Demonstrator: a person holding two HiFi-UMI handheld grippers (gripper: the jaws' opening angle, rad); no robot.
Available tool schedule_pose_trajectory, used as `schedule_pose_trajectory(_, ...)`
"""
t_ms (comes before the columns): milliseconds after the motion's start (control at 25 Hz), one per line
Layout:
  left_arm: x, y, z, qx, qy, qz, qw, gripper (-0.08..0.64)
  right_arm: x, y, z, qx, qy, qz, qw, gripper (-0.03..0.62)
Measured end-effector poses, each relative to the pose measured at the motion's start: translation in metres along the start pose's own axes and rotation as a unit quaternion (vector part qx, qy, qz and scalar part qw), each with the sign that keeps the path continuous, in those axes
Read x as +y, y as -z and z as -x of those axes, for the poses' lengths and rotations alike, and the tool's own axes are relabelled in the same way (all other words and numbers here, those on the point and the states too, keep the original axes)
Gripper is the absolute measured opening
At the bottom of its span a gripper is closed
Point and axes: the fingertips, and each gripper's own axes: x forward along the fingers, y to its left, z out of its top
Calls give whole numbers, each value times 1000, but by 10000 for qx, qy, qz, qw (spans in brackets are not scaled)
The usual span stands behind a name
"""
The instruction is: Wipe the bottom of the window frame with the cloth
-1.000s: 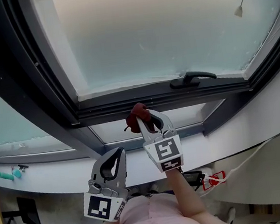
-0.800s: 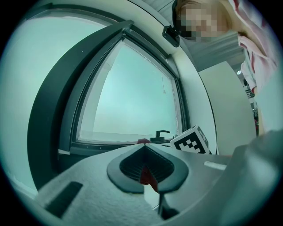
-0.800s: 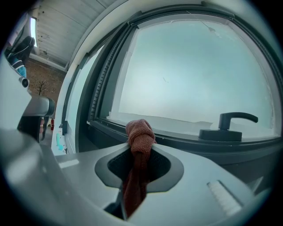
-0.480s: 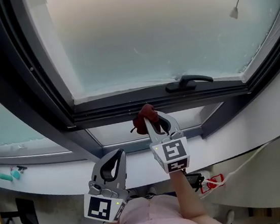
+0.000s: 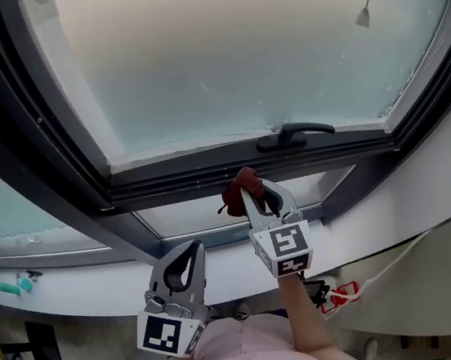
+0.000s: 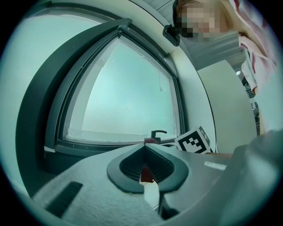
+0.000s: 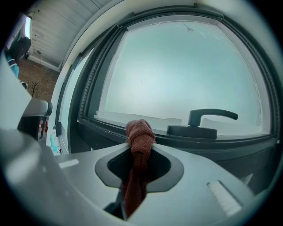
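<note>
A dark red cloth [image 5: 241, 188] [image 7: 139, 134] is bunched between the jaws of my right gripper [image 5: 253, 189] [image 7: 138, 132], which is shut on it. The cloth's tip is held up against the dark bottom rail of the window frame [image 5: 208, 173] [image 7: 177, 139], left of the black window handle [image 5: 294, 134] [image 7: 208, 121]. My left gripper [image 5: 185, 258] [image 6: 143, 148] hangs lower and to the left, shut with nothing in it. In the left gripper view the red cloth [image 6: 150, 141] peeks above its jaws, and the handle [image 6: 158, 133] shows beyond.
A frosted pane [image 5: 225, 51] fills the frame, with a pull cord [image 5: 364, 15] hanging at the upper right. A white sill [image 5: 75, 289] runs below the frame. A teal object [image 5: 13, 284] lies on the sill at the far left. Cables [image 5: 347, 289] hang at the lower right.
My right gripper with the cloth has slid to the right along the bottom rail, towards the handle. The left gripper has stayed in place.
</note>
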Motion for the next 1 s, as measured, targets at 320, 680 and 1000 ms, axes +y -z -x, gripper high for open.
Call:
schedule_pose_trajectory(320,-14,1,-13,-4,90,-24,10000,-6,-25,8,10,101,113,-45,9999,78)
schedule_pose_trajectory(680,-31,1,-27,-19,156,-41,9999,-6,-61,10,22,6,309,-144,9994,80)
schedule_pose_trajectory(1000,-44,2,-35,-48,140,-24,9999,-6,-91,18,33,47,527,-199,9984,84)
